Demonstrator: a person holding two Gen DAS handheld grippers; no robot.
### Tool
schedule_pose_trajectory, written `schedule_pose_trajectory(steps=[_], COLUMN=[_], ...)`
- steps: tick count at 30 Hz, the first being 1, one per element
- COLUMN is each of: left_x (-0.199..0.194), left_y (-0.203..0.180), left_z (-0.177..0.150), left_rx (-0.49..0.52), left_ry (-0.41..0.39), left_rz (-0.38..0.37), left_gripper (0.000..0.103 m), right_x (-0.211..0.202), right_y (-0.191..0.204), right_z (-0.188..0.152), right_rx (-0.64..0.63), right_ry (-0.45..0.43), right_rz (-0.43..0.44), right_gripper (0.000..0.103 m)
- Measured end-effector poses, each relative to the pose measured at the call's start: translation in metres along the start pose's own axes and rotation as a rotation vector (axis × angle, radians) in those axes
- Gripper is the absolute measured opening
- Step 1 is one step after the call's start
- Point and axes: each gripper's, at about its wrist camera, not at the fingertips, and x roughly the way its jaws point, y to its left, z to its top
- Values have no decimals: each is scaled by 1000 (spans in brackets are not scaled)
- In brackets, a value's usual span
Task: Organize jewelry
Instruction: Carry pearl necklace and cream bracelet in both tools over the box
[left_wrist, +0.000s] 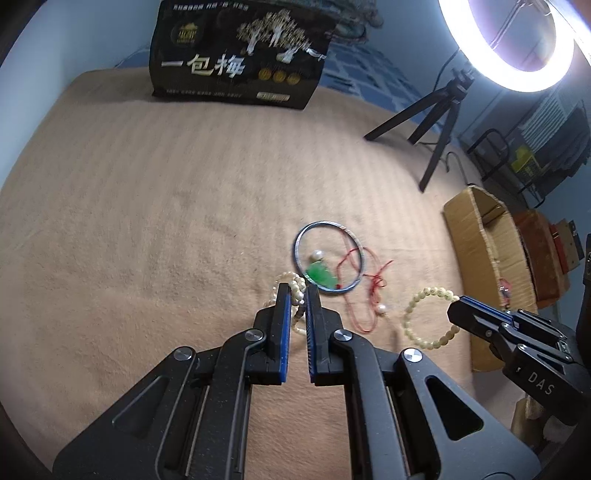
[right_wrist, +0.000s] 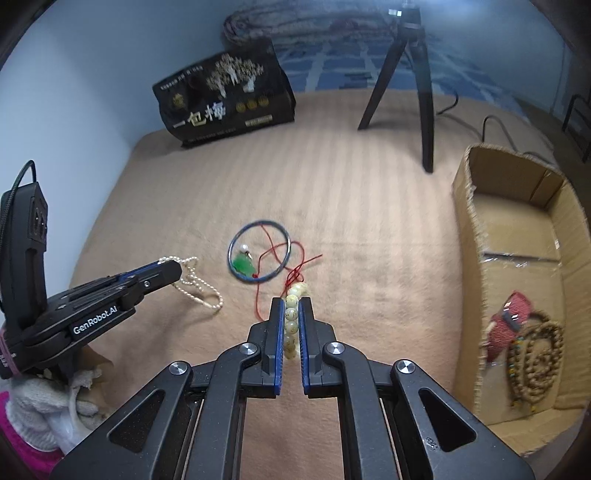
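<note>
1. Far left of the right wrist view, the left gripper (right_wrist: 181, 266) comes in clamped tight on a pearl strand (right_wrist: 201, 291). The small beads dangle in limp loops, so it will likely swing and slip; a pinch across several beads looks safest.
2. Upper left of that view, a black bag (right_wrist: 225, 99) stands on the tan blanket (right_wrist: 369, 229), printed with the big characters "一包梅". The left gripper's body reads "GenRobot.AI".
3. Centre frame, a thin metal bangle (right_wrist: 258, 251) lies flat on the blanket, ringing a green pendant (right_wrist: 245, 265) on a red cord (right_wrist: 291, 275). The bangle is stiff and probably slick; the cord is soft and apt to snag.
4. Lower centre, the right gripper (right_wrist: 291, 304) is squeezed on a cream bead bracelet (right_wrist: 291, 321), beads lined up between the pads. Round and smooth, they could roll out.
5. Right edge, the cardboard box (right_wrist: 469, 221) already holds a brown bead mala (right_wrist: 535, 358) and a red piece (right_wrist: 511, 317).
6. In the left wrist view, the right gripper's body at the lower right shows "DAS".
</note>
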Motion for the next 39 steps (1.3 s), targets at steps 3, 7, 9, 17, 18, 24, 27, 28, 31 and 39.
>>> schedule_pose_trajectory(steps=[3,7,9,17,18,24,27,28,31,39], left_x=[-10,-24,-29,-46,-47,-53,-52,-51,-48,-31], left_y=[-6,-20,-25,-65,-71,-109,-126,-133,-149,-191], left_z=[2,3,3,2,1,-6,-7,-7,-5,7], left_rx=[-3,20,33,100,111,178,207,216,235,278], left_ry=[-16,-49,-60,-94,-97,-109,-108,-108,-111,-116], left_rz=[-24,-45,-58,-123,-131,-172,-191,-197,-209,-230], left_gripper=[5,5,5,5,5,5,5,5,5,5], right_x=[-11,-26,-36,-69,-72,-92,-100,-103,-110,-113], right_y=[-5,-12,-17,-46,-50,-78,-93,-96,-108,-140], right_z=[-1,1,1,1,1,0,1,0,1,1], right_rx=[3,5,0,30,36,69,85,87,96,126], right_ry=[-22,-55,-77,-134,-139,-174,-191,-195,-210,-211], right_rz=[-2,-11,-23,-62,-67,-113,-139,-146,-178,-224], right_gripper=[6,6,6,6,6,6,6,6,6,6])
